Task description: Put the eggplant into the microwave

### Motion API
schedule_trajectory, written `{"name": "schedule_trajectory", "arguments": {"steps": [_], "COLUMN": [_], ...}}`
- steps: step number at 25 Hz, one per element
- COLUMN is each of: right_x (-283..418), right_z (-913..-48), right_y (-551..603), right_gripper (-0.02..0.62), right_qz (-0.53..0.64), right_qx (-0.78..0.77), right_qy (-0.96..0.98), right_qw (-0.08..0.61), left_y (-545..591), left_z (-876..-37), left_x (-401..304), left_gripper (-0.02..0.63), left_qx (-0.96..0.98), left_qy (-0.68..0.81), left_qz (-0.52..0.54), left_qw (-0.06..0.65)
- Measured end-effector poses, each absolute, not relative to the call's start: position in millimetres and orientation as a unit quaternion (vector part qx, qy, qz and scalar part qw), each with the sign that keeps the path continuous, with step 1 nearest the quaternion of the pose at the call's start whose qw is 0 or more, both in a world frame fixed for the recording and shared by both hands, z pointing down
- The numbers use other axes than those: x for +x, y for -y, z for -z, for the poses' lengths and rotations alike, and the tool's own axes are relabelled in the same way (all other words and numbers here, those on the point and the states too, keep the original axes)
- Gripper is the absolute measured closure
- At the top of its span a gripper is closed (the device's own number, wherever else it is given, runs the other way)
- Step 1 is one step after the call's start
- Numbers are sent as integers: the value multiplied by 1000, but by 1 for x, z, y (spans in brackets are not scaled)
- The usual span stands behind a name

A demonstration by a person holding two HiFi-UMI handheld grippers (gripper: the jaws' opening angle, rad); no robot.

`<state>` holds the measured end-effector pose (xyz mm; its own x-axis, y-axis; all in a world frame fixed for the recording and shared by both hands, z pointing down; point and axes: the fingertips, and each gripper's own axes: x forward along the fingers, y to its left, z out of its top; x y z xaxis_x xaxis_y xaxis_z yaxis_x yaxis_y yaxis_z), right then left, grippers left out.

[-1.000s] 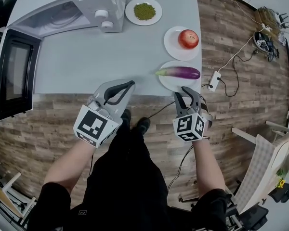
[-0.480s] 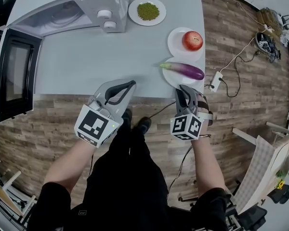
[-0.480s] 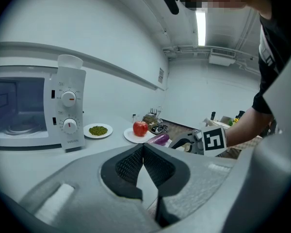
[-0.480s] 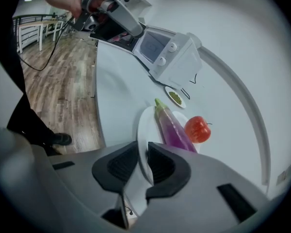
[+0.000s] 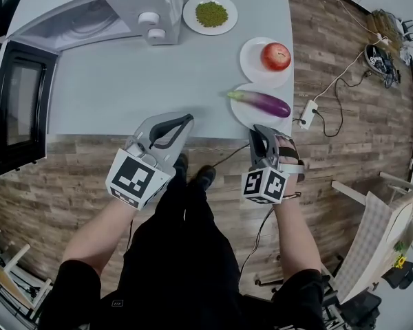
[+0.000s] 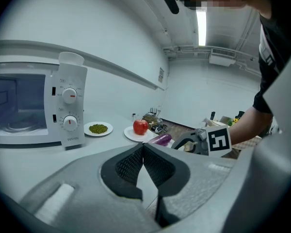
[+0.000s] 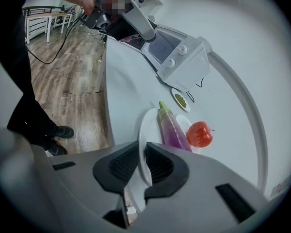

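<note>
Showed eggplant (image 5: 261, 103) lying on plate (image 5: 244, 116) at surface's (image 5: 144, 81) right edge, well apart from open microwave (image 5: 89, 19) — likely light, firm, slick-skinned; best taken mid-body. Caught right gripper's (image 5: 260, 130) jaws closing, nothing gripped — left gripper's (image 5: 186, 121) together, empty.

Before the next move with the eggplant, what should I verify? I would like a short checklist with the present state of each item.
1. Microwave door open: ok.
2. Eggplant lies whole on its plate: ok.
3. Right gripper has a firm hold: its jaws are closing with the plate's rim between them, not the eggplant; cannot tell.
4. Left gripper shut, empty, at the table edge away from the plate: ok.
5. Nothing stands on the table between plate and microwave: ok.
</note>
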<state>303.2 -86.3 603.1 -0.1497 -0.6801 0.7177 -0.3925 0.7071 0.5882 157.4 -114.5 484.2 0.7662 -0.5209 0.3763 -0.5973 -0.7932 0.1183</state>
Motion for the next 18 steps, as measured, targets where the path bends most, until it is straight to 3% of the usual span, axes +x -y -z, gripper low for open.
{"name": "schedule_trajectory", "arguments": {"steps": [12, 18], "right_x": [301, 300], "right_z": [-604, -604], "right_y": [74, 71], "right_gripper": [532, 482], "right_qz": [119, 96], "right_qx": [354, 333], "right_qy": [755, 776], "right_qw": [539, 527], "left_y": [110, 108], "left_z": [-487, -486], "left_x": [160, 159], "left_gripper": [597, 597], "left_qx": [935, 935], "left_qy": [292, 293], "left_qz": [-165, -165], "left_qw": [118, 116]}}
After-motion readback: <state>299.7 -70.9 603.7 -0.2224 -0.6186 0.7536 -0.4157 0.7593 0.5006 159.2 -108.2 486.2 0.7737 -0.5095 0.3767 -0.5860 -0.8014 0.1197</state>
